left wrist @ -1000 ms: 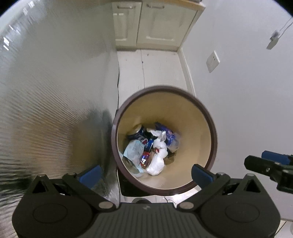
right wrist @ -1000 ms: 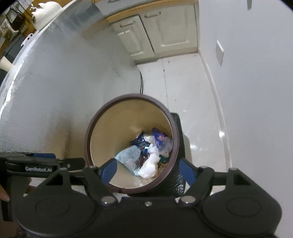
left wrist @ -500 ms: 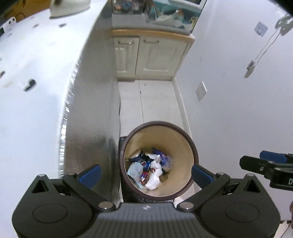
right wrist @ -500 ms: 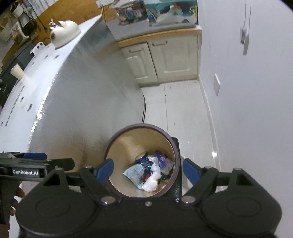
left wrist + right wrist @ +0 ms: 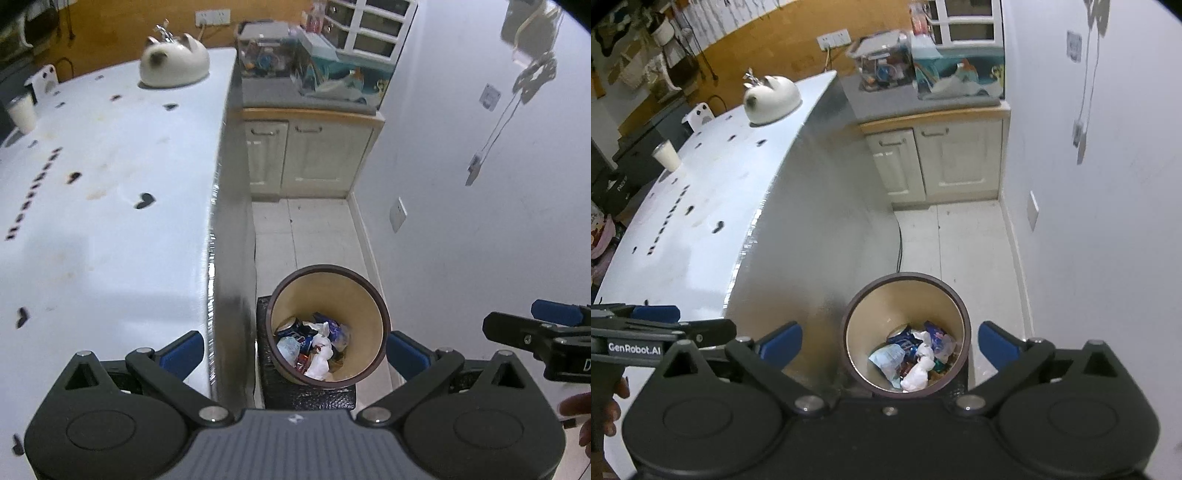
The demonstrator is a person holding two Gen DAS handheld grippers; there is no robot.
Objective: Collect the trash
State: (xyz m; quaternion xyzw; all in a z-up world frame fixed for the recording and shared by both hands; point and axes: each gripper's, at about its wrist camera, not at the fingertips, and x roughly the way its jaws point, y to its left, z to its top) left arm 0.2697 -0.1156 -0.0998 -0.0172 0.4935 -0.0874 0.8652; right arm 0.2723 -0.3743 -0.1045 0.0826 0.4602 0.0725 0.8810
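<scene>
Cool, even indoor light; strong fisheye bending; countertop (image 5: pixel 110 229) glare.

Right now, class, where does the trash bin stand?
In both wrist views the trash bin stands low and centre on the tiled floor, in the gap between the silver counter side on its left and the white wall on its right.

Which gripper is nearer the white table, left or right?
Left. The left gripper hangs over the edge of the table, one finger above its top. The right gripper sits farther out, above the trash bin on the floor beside it.
</scene>
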